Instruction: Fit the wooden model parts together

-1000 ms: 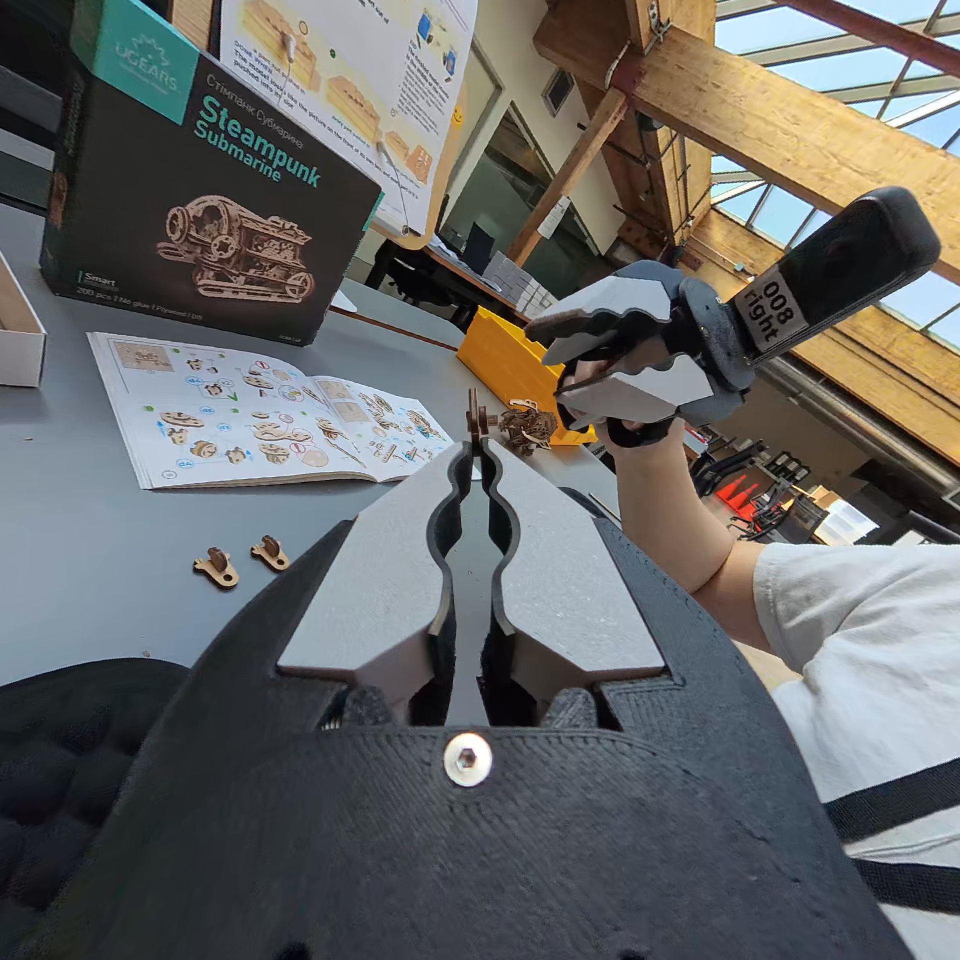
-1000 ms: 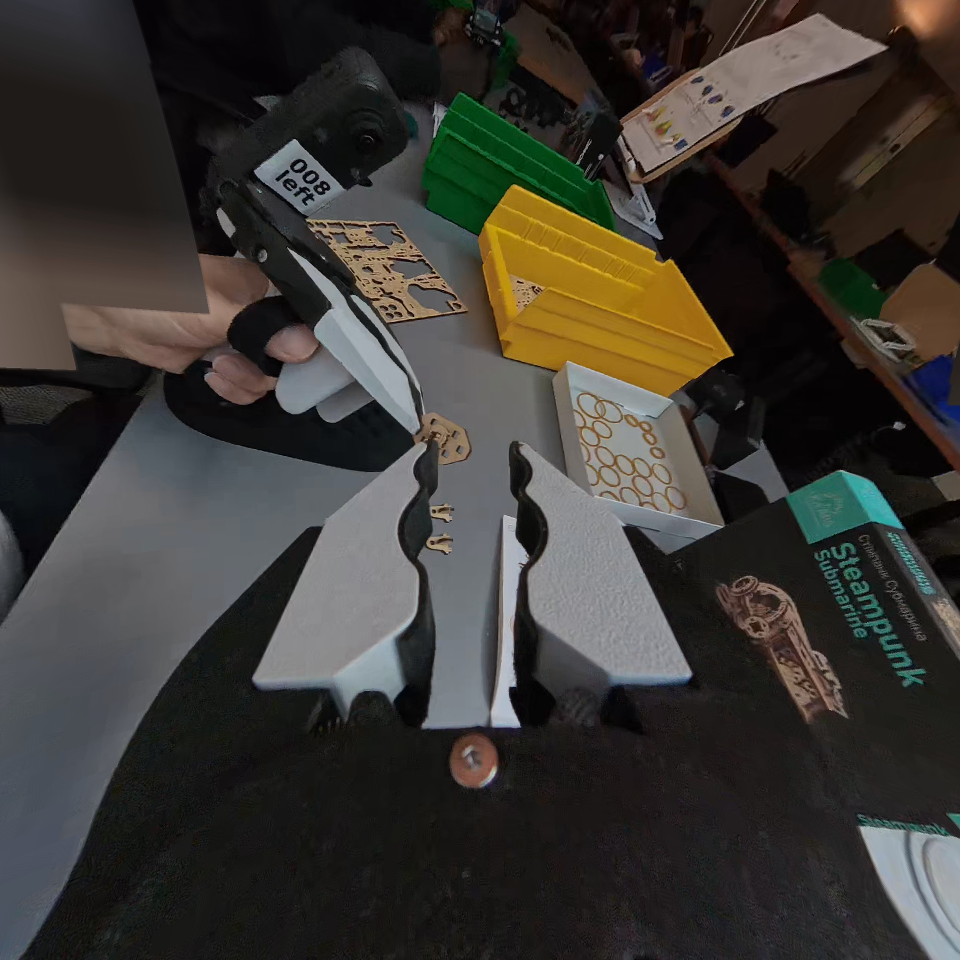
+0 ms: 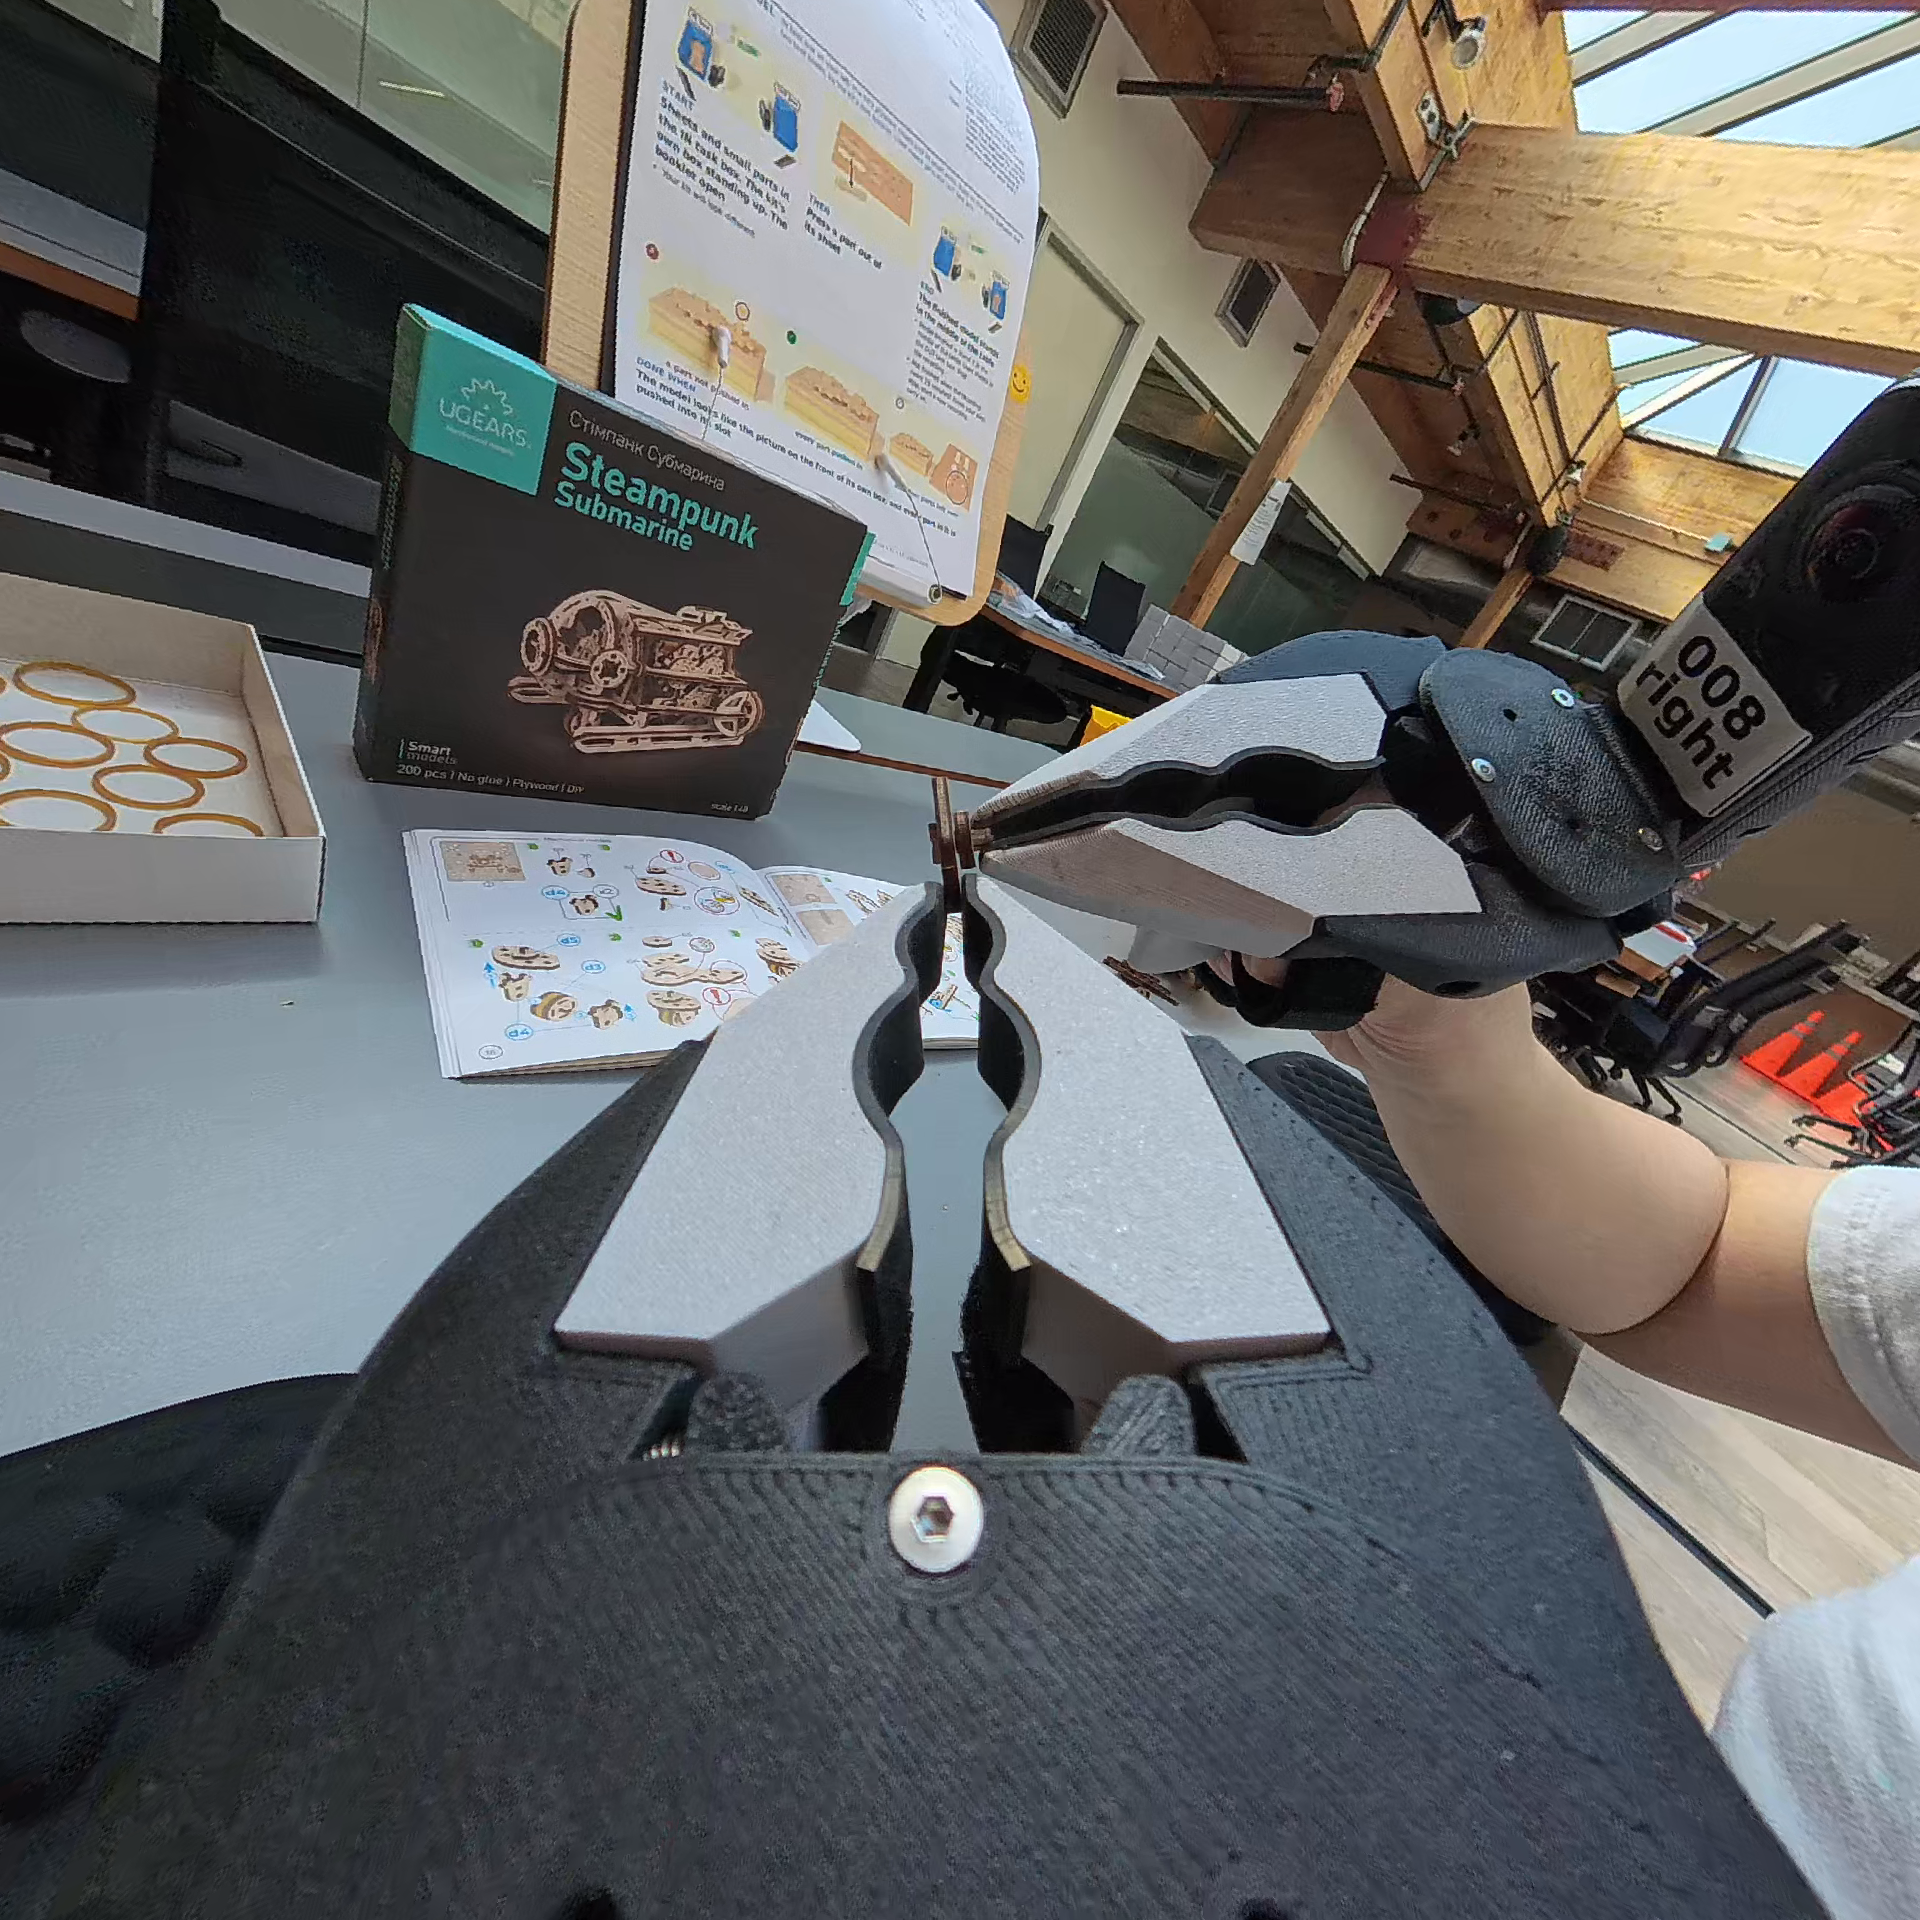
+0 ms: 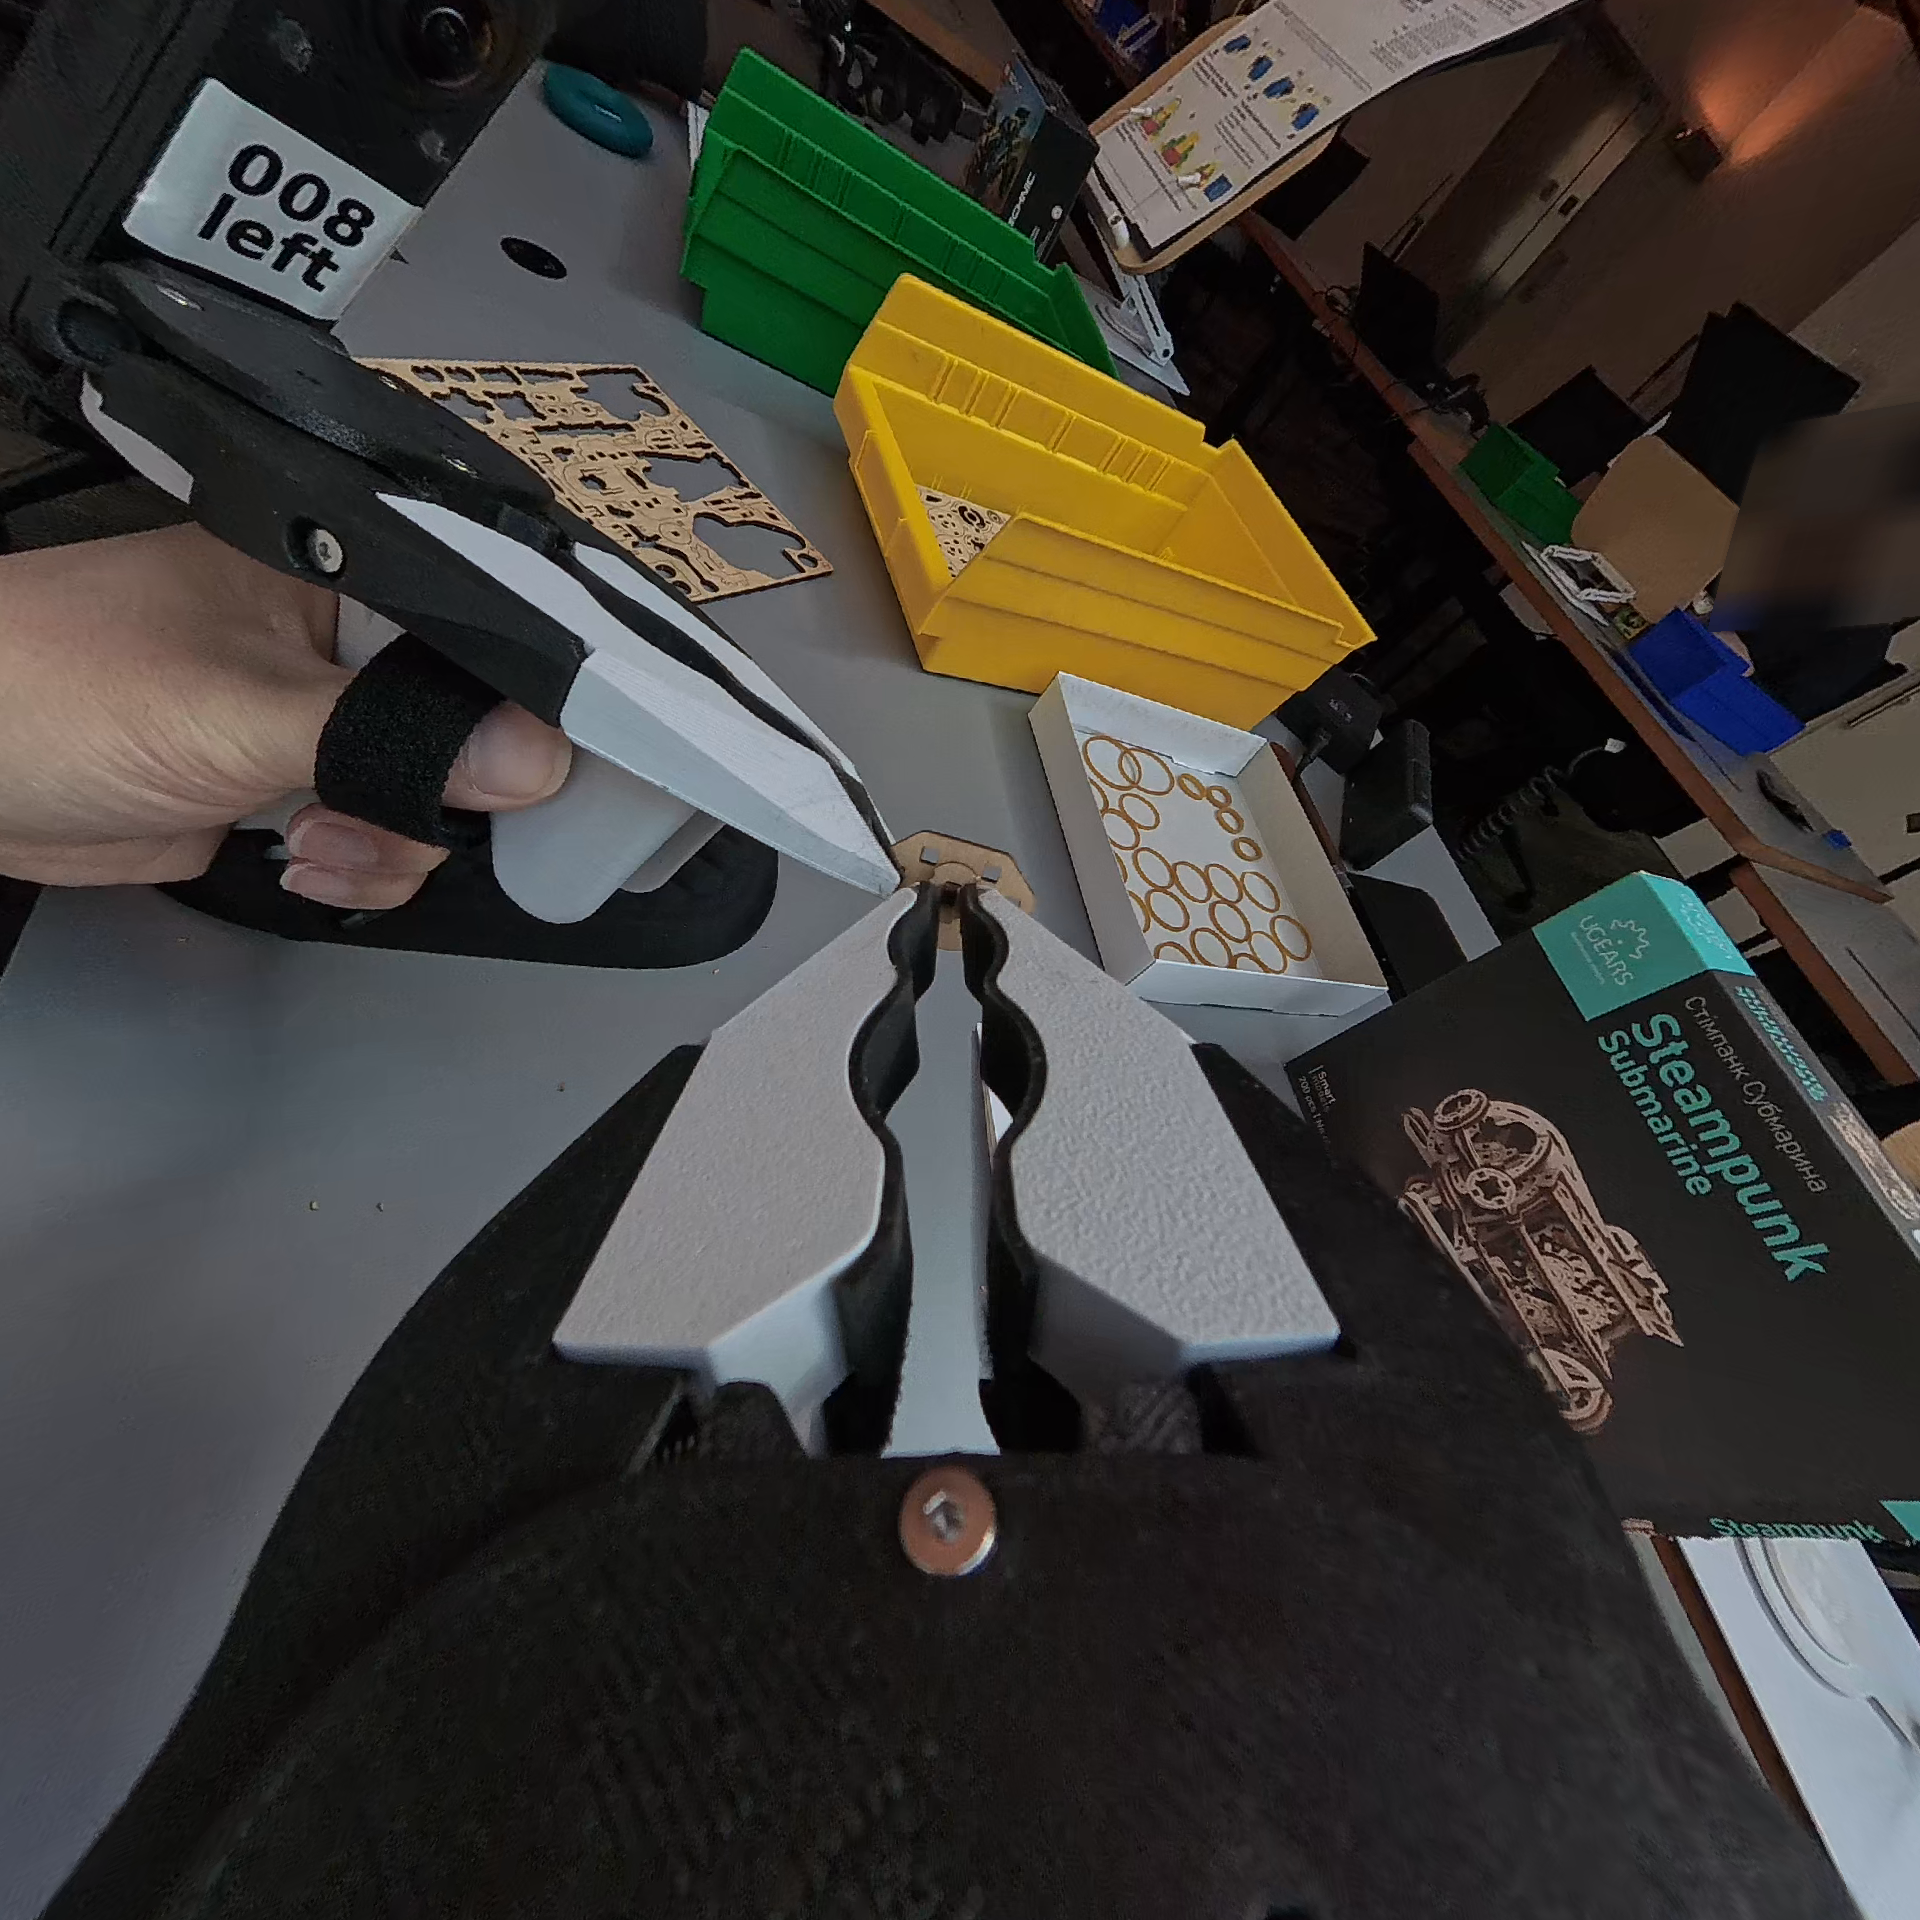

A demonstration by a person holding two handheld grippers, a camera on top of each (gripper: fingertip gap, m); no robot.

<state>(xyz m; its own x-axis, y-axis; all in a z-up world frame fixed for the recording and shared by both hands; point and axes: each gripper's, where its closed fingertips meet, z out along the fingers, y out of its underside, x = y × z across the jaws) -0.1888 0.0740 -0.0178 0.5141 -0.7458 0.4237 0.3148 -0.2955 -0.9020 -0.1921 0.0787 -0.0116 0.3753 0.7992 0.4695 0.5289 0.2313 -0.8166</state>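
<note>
A flat, many-sided wooden plate is held in the air between both grippers. In the left wrist view it stands edge-on. My left gripper is shut on the plate's lower edge; in the right wrist view it reaches in from the left. My right gripper is shut on a small wooden piece at the plate's face. In the left wrist view it comes in from the right, tips against the plate. The small piece is mostly hidden by the fingertips.
On the grey table are an open instruction booklet, the upright kit box, a white tray of wooden rings, a yellow bin, green bins, a punched plywood sheet and a black mat. Both grippers' tips are close together, under 4 cm apart.
My right gripper was open and apart from the plate; it has come up to the plate and shut on the small piece. The left gripper has swung left with the plate still held.
</note>
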